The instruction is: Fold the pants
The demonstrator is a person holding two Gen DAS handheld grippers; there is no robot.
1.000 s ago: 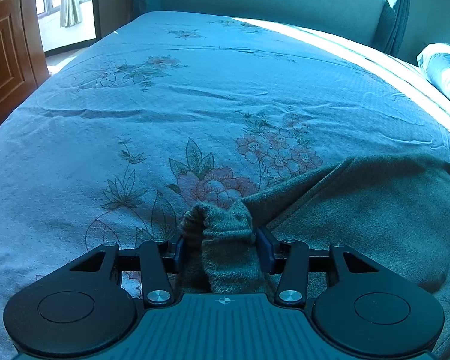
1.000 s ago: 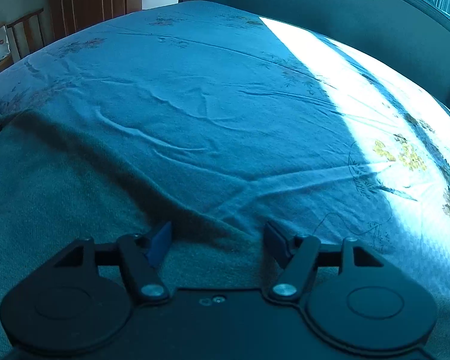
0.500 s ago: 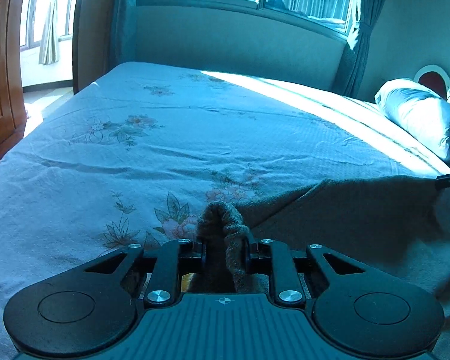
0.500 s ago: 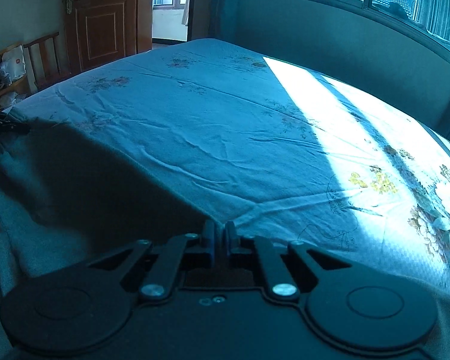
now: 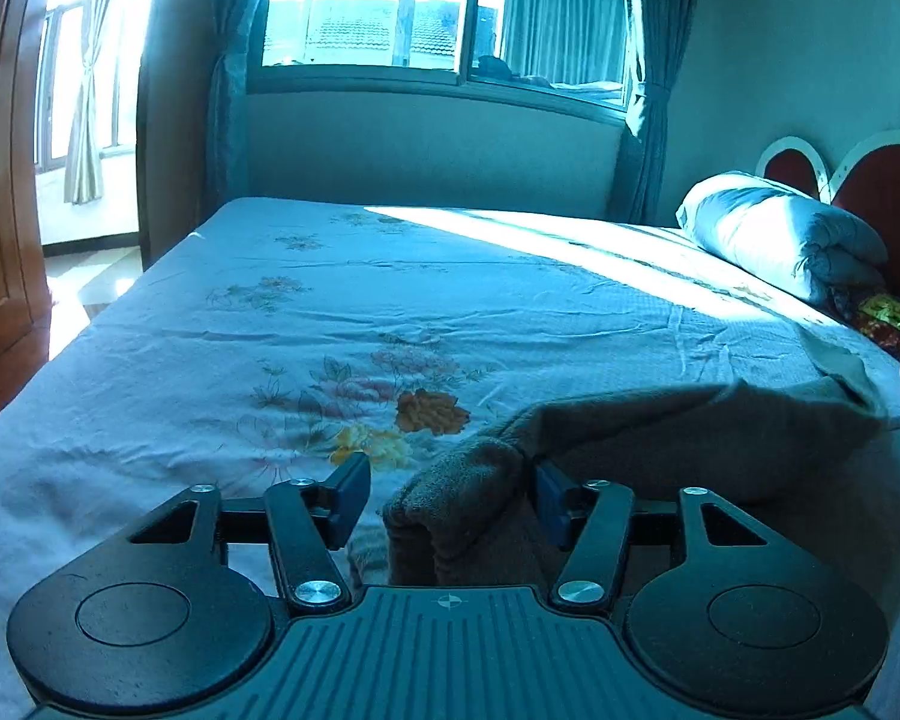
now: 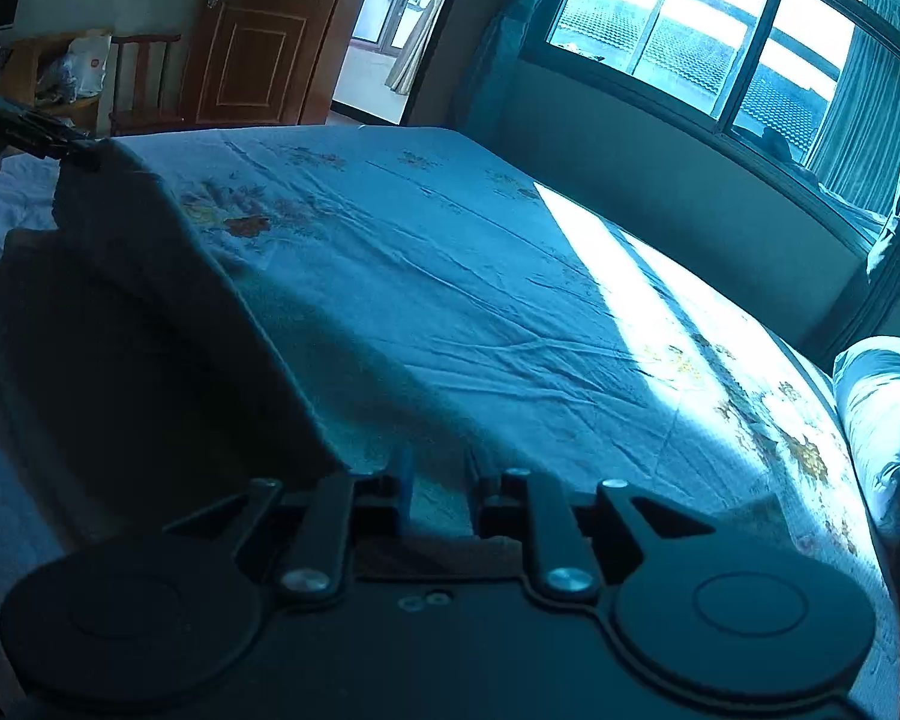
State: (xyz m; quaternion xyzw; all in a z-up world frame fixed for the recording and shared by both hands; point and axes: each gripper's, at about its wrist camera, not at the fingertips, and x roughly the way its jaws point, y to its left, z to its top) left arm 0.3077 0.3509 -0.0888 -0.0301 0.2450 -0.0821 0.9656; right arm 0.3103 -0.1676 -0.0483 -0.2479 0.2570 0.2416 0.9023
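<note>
Right now, left gripper (image 5: 447,501): jaws apart, a bunched fold of the pants (image 5: 660,444) sits between them, touching the right finger; a gap shows on the left finger's side. Not clamped.

Right gripper (image 6: 438,492): jaws a little apart, with a strip of cloth lying across the base between the fingers. Can't tell whether it grips anything.

Pants are brownish, on the near part of the bed (image 5: 342,312). From the left view they run from the gripper off to the right edge, where a dark gripper tip shows. From the right view the pants (image 6: 138,324) lie to the left in shadow, one corner raised up at the far left next to the other gripper (image 6: 48,138).

Further out: floral sheet with wrinkles, a sun stripe across it. Rolled duvet (image 5: 774,234) at the headboard (image 5: 870,174). Beyond that, window (image 5: 438,6), curtains, wooden door (image 6: 264,30) and a chair (image 6: 144,84).
</note>
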